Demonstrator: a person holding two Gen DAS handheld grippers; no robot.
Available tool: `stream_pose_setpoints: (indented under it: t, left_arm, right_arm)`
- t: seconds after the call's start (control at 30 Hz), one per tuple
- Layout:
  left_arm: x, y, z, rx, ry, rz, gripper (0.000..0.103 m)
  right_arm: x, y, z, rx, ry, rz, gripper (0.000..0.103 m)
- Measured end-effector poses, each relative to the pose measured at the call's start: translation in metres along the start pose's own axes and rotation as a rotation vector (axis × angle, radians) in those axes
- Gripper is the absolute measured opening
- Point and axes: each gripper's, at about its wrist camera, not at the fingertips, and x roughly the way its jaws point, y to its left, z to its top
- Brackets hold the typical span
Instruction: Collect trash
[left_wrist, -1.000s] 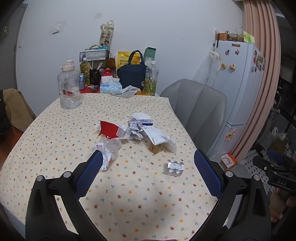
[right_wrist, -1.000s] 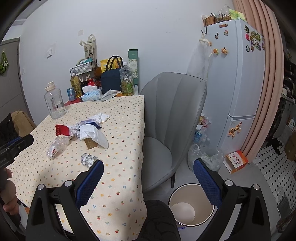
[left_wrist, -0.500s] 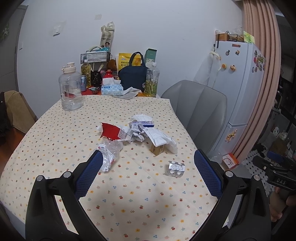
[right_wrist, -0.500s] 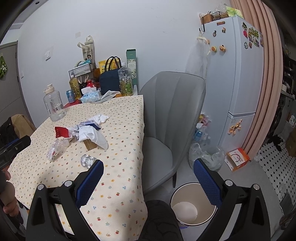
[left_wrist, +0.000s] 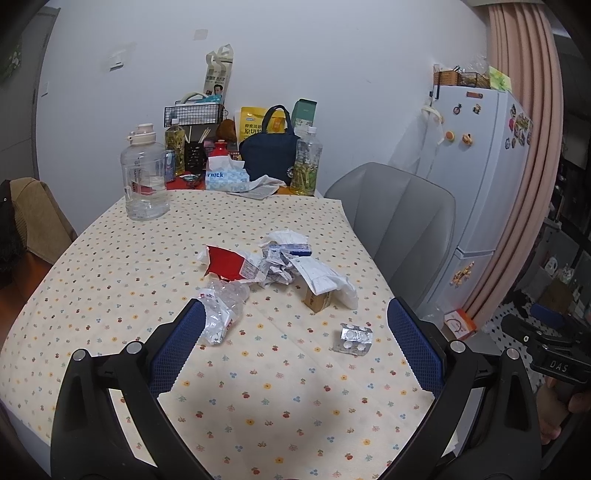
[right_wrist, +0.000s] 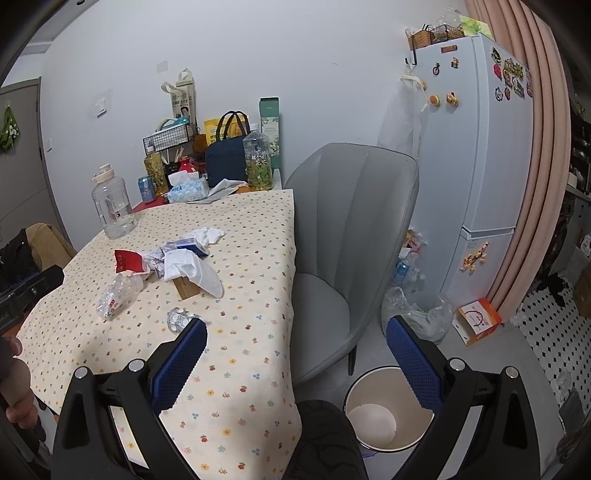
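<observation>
Sitting on the flowered tablecloth (left_wrist: 122, 280), ahead of the left gripper (left_wrist: 295, 339) and between its jaws' lines of sight, is the trash pile: red wrapper (left_wrist: 227, 264), crumpled receipts (left_wrist: 277, 266), white tissue (left_wrist: 332, 280) draping over a small cardboard box (left_wrist: 317, 300), blue-and-white packet (left_wrist: 293, 247) at the far side. Crushed clear plastic bag (left_wrist: 221, 310) is lying just beyond the left jaw's tip, partly behind it. Pill blister pack (left_wrist: 354, 338) is lying apart from the pile, nearer the right jaw, just inside it. Left gripper is hovering over the near table edge, jaws spread wide, gripping nothing. Right gripper (right_wrist: 295, 354) is hanging off the table's right side, jaws likewise wide apart and carrying nothing; its left jaw is overlapping the cloth near the blister pack (right_wrist: 181, 318), its right jaw is sitting over the floor. White bin (right_wrist: 384, 417) is showing on the floor low between the right gripper's jaws, toward the right one, with a grey chair (right_wrist: 354, 236) beyond it. Farther back: water jug (left_wrist: 144, 177), tissue box (left_wrist: 226, 179), navy bag (left_wrist: 269, 155), fridge (left_wrist: 480, 166).
</observation>
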Motion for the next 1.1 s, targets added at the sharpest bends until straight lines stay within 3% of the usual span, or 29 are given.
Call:
stream_pose_setpoints:
  t: [0.23,0.6,0.87,1.1]
  left_arm:
    - [0.002,0.016,0.002,-0.030,0.005,0.026,0.098]
    - [0.014,0.070,-0.002,-0.117,0.041,0.114,0.098]
    - [0.038,0.102,-0.015,-0.179,0.109,0.149,0.097]
    - [0.066,0.107,-0.025,-0.188,0.172,0.147,0.096]
  right_arm:
    - [0.009,0.018,0.007,-0.028,0.004,0.044,0.095]
    - [0.047,0.068,0.006,-0.088,0.079,0.193,0.095]
    - [0.079,0.093,0.001,-0.115,0.144,0.252,0.091]
    - [0.108,0.106,-0.009,-0.128,0.200,0.275,0.085]
